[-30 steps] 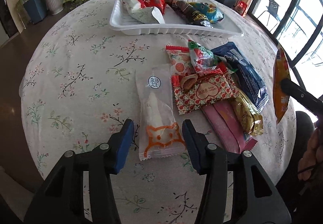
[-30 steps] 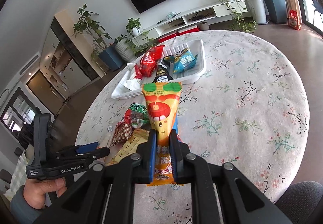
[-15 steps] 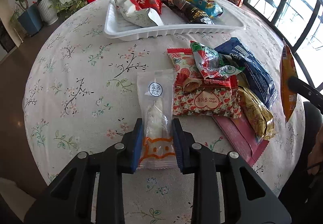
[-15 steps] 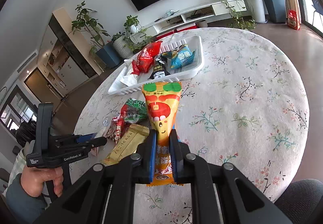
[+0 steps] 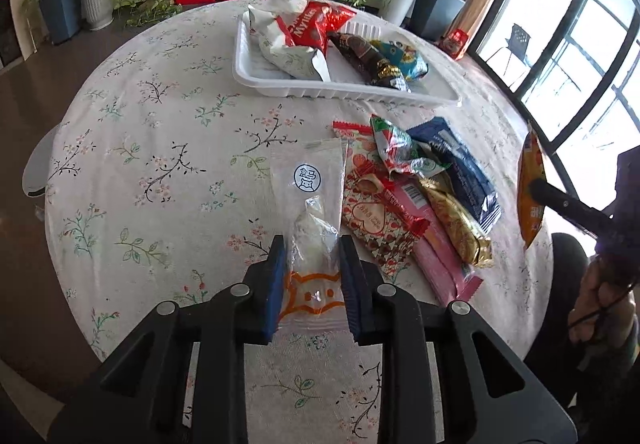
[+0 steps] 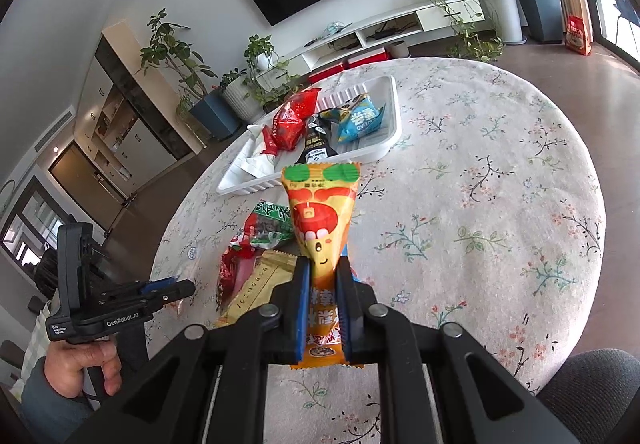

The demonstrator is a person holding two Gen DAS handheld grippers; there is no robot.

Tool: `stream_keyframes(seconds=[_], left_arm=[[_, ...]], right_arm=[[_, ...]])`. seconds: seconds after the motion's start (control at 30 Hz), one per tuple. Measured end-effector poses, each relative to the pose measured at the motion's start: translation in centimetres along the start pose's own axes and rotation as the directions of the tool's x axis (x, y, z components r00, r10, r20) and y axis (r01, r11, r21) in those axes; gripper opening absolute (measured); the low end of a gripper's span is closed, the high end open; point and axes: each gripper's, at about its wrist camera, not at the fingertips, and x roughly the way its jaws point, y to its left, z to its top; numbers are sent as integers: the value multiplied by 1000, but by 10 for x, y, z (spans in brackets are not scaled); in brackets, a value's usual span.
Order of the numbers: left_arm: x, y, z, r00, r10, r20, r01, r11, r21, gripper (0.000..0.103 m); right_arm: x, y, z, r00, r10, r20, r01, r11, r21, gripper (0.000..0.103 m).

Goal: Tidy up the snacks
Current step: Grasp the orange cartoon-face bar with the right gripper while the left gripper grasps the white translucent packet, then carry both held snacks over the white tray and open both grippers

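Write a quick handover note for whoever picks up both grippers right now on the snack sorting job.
Left gripper: jaws shut on the clear cat-print packet.
Right gripper: jaws shut on the orange packet, held up above the table.
White tray at the far side of the table: four snacks already in it.
Pile of loose snacks lies on the tablecloth between the tray and the grippers.
Left to do: drop both held packets in the tray, then move the pile.
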Motion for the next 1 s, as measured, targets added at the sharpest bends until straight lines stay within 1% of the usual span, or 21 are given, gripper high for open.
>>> stream_keyframes(seconds=[0.1, 0.23, 0.33, 0.4, 0.47, 0.53, 0.63, 0.73, 0.8, 0.9, 1.0], left_arm=[[-11, 7, 15, 998, -48, 43, 49, 998, -26, 23], [-23, 15, 50, 992, -77, 96, 80, 997, -22, 23], [-30, 20, 85, 986, -80, 144, 82, 997, -12, 23], [-32, 22, 109, 981, -87, 175, 89, 996, -6, 23], [-31, 22, 134, 977, -102, 188, 103, 995, 6, 23], [-23, 18, 157, 977, -104, 186, 101, 995, 24, 23], [0, 11, 186, 978, -125, 165, 122, 992, 25, 23], [31, -3, 205, 983, -129, 128, 124, 991, 42, 23], [52, -14, 210, 988, -118, 98, 112, 992, 60, 23], [85, -22, 214, 993, -96, 63, 91, 994, 66, 23], [109, -24, 212, 996, -79, 34, 77, 995, 69, 23]], right_arm=[[-5, -6, 8, 1000, -17, 8, 17, 1000, 13, 14], [-17, -19, 30, 997, -59, 40, 57, 998, 29, 14], [-26, -25, 56, 993, -93, 74, 91, 995, 31, 14], [-30, -27, 78, 990, -98, 97, 94, 995, 40, 14], [-31, -23, 101, 989, -96, 117, 92, 995, 33, 14], [-22, -15, 123, 988, -95, 123, 94, 995, 11, 14], [4, 2, 153, 993, -69, 96, 71, 997, -24, 14], [43, 22, 171, 996, -73, 44, 77, 993, -92, 14], [71, 29, 177, 997, -71, -7, 70, 991, -115, 14], [111, 34, 177, 993, -94, -75, 82, 986, -144, 14], [139, 33, 175, 986, -117, -116, 98, 983, -156, 14]])
